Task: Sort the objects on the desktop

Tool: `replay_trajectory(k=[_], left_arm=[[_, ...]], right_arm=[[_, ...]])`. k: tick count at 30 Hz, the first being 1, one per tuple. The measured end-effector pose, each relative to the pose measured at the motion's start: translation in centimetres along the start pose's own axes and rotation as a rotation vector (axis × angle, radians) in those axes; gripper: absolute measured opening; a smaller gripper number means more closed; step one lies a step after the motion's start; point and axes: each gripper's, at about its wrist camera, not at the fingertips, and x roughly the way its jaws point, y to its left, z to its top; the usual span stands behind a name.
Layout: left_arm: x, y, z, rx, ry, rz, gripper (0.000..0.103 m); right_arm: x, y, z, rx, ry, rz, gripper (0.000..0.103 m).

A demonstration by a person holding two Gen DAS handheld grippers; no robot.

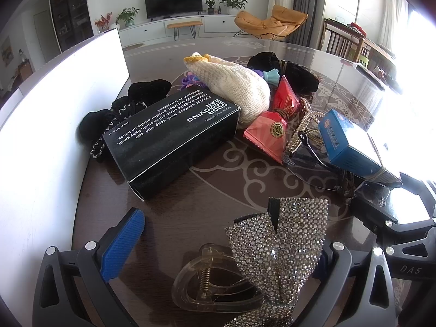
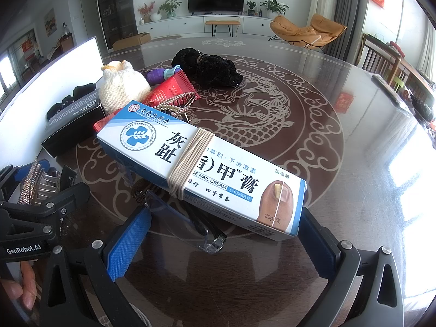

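A: Left wrist view?
B: My left gripper is spread wide around the rhinestone hair clip, right side touching. Black soap box behind it, white bin left of it.
A: Right wrist view?
B: My right gripper is spread too, nail cream box between the fingers, propped on clear glasses. Can't tell contact.
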Motion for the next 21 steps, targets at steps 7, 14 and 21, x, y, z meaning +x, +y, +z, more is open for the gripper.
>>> replay_trajectory(k=[7,14,21], left_arm=[[0.05,0.06,0.04,0.001,0.0,-0.002,0.103],[0.12,0.2,0.05,0.006,0.0,-0.004,0.103],[0.11,0.23,0.04,0.004,-0.001,-0.003,0.103]], right_arm=[[0.01,0.01,0.0,0.0,0.0,0.0,0.103],[0.01,0.02,-0.01,0.0,0.0,0.0,0.103],[-0.01,0.01,-0.02,0.0,0.0,0.0,0.103]])
